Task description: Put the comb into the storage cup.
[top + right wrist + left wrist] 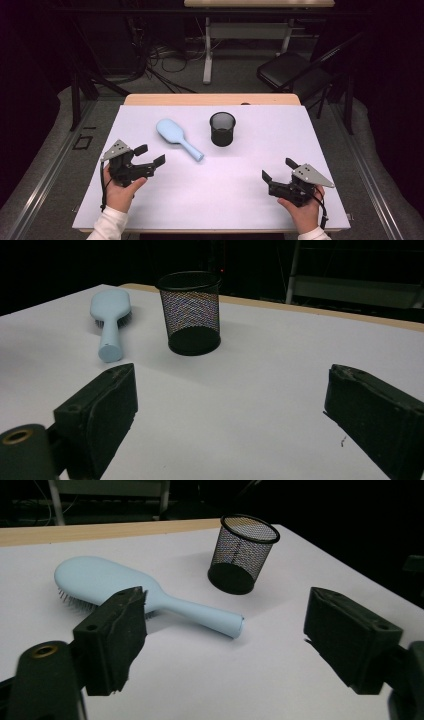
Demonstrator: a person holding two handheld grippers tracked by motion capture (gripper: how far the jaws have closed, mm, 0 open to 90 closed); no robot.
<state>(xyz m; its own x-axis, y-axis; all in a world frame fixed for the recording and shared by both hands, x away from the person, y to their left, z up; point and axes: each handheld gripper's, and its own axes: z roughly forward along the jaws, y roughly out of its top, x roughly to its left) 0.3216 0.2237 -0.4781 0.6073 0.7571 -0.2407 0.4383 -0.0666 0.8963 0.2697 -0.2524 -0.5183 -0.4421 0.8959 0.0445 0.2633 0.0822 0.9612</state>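
A light blue hairbrush (pixel 177 137) lies bristles down on the white sheet, its handle pointing toward the table's middle. To its right a black mesh cup (pixel 222 128) stands upright and looks empty. My left gripper (pixel 151 154) is held low at the front left, a short way before the brush, open with nothing between its jaws. In the left gripper view the hairbrush (pixel 125 590) and cup (pixel 242 555) lie beyond the left gripper (pixel 225 640). My right gripper (pixel 278 169) rests at the front right, open and empty. The right gripper view has the cup (pixel 192 312) and brush (pixel 111 315) far ahead of the right gripper (pixel 230 410).
A white sheet (pixel 225 195) covers the wooden table (pixel 210 99). On the floor behind stand a black chair (pixel 290 70) at the right, a table leg (pixel 207 50) and loose cables (pixel 165 60).
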